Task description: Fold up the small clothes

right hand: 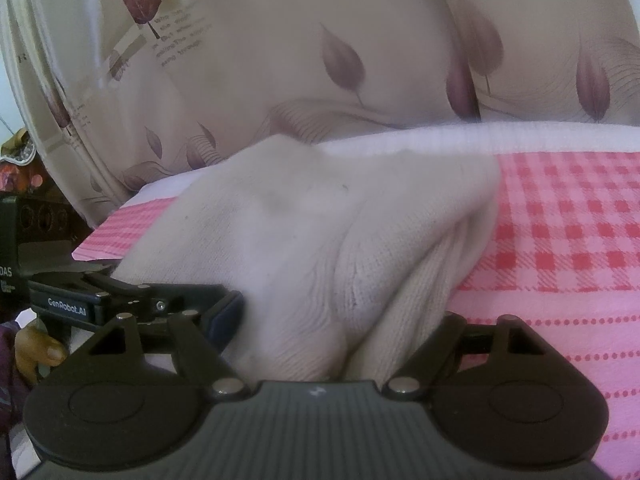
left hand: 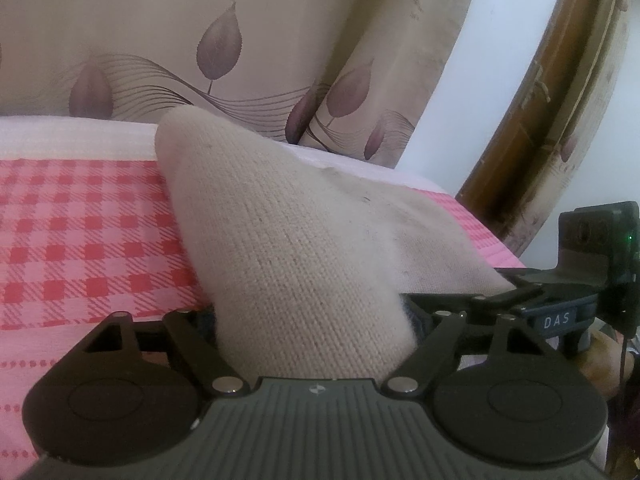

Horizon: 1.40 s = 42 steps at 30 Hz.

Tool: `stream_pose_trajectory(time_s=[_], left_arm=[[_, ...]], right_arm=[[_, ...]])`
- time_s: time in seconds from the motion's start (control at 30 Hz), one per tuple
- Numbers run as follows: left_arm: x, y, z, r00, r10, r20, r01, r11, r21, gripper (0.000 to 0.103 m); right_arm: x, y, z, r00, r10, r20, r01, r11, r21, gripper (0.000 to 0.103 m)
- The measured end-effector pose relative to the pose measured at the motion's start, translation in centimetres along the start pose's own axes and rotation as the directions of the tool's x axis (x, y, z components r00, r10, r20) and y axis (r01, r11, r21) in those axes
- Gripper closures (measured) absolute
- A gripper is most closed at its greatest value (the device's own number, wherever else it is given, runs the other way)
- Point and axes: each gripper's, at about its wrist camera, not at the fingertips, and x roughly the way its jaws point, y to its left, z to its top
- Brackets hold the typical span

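A cream knitted garment (left hand: 288, 240) lies on a pink and red checked bed cover (left hand: 80, 240). My left gripper (left hand: 316, 320) is shut on the garment's near edge and lifts it into a peak; its fingertips are hidden under the knit. In the right wrist view the same garment (right hand: 320, 240) bunches up between my right gripper's jaws. My right gripper (right hand: 344, 332) is shut on it, fingertips hidden by the fabric. The two grippers hold the near edge side by side: the right gripper shows at the right of the left wrist view (left hand: 560, 312), the left gripper at the left of the right wrist view (right hand: 132, 300).
A beige curtain with purple leaf prints (left hand: 240, 40) hangs behind the bed. A brown wooden frame (left hand: 540, 120) stands at the right. The bed cover (right hand: 560, 260) stretches away to the right of the garment. A dark box (right hand: 24, 232) sits at the far left.
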Motion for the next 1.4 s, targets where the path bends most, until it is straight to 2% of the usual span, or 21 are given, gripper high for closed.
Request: stream_pose_trajectory(time_s=[0.27,0.67,0.73,0.8,0.87,0.93,1.0,1.2,1.4], left_arm=[[0.0,0.4,0.2,1.000,-0.010,-0.006,0.010,1.000,-0.026,0.028],[0.6,0.2,0.5,0.999,-0.027,-0.022,0.027,1.000,-0.013,0.021],[0.5,0.2,0.3,1.000,-0.020,-0.014,0.020,1.000,-0.011,0.024],[0.4,0.2,0.2,1.000,-0.016,-0.006,0.016,1.000,-0.012,0.031],[0.2,0.1,0.2,1.000,-0.007,0.002,0.007,1.000,-0.009,0.035],[-0.1,-0.1,0.1,1.000,0.003,0.006,-0.003,1.000,-0.001,0.038],[-0.4,-0.4,0.2,1.000,0.014,0.007,-0.014,1.000,0.013,0.041],[-1.7,-1.2,-0.2,0.999,0.050,0.015,-0.051,0.998,0.038,0.043],[-4.1,-1.8,-0.6,0.996,0.082,0.027,-0.083,0.995,0.057,0.044]], right_arm=[[0.0,-0.1,0.4,1.000,0.008,-0.015,-0.008,1.000,0.019,0.027],[0.0,-1.0,0.3,0.999,0.047,-0.009,-0.047,0.996,0.070,0.026],[0.0,-1.1,0.3,0.999,0.044,-0.009,-0.043,0.997,0.064,0.026],[0.0,-0.9,0.3,0.999,0.033,-0.009,-0.032,0.998,0.051,0.027],[-0.1,-0.5,0.4,1.000,0.019,-0.005,-0.018,0.999,0.037,0.035],[-0.5,0.1,0.6,1.000,0.012,0.014,-0.012,0.999,0.047,0.055],[-0.9,1.1,0.9,1.000,-0.008,0.024,0.008,0.999,0.031,0.059],[-1.4,2.4,0.8,0.999,-0.028,0.037,0.027,0.999,0.029,0.061],[-2.2,3.9,0.0,0.998,-0.003,0.065,-0.001,0.998,0.069,0.061]])
